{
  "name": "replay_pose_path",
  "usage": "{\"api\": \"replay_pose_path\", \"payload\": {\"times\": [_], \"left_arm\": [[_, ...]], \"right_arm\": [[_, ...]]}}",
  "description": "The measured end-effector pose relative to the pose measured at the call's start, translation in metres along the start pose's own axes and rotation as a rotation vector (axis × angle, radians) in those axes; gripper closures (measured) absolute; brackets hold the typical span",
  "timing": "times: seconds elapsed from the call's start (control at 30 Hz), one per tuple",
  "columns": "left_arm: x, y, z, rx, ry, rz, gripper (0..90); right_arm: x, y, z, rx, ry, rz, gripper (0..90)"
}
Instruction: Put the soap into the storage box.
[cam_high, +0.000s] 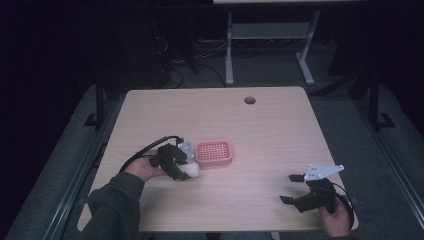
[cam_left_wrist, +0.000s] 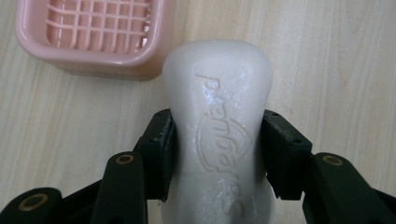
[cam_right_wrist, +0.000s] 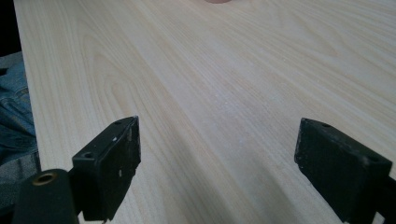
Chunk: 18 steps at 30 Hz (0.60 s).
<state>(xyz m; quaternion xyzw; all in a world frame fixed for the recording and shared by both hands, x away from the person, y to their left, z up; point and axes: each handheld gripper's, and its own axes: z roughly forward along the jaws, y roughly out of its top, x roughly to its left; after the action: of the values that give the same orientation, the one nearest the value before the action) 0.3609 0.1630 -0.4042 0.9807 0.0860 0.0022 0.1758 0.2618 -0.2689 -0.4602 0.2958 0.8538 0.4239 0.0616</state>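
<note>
A white bar of soap (cam_left_wrist: 219, 126) with raised lettering sits between the jaws of my left gripper (cam_left_wrist: 217, 149), which is shut on its sides. From above, the soap (cam_high: 192, 170) pokes out of the left gripper (cam_high: 181, 169) just left of a pink soap dish (cam_high: 214, 152) with a grid insert. That dish (cam_left_wrist: 93, 35) lies just past the soap's tip in the left gripper view. My right gripper (cam_high: 290, 189) is near the table's front right, open, with bare wood between its fingers (cam_right_wrist: 112, 163).
The light wooden table (cam_high: 270, 130) has a round cable hole (cam_high: 249, 100) near its far edge. Beyond it stands a white desk frame (cam_high: 265, 45) on a dark floor. Blue denim (cam_right_wrist: 16, 116) shows past the table edge in the right gripper view.
</note>
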Motion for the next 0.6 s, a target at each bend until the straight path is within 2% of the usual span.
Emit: {"api": "replay_pose_path", "payload": {"times": [0.6], "left_arm": [[0.022,0.035,-0.001,0.011,-0.004,0.035,49.5]], "right_arm": [[-0.001,0.000,-0.002,-0.012,0.001,-0.004,14.1]]}}
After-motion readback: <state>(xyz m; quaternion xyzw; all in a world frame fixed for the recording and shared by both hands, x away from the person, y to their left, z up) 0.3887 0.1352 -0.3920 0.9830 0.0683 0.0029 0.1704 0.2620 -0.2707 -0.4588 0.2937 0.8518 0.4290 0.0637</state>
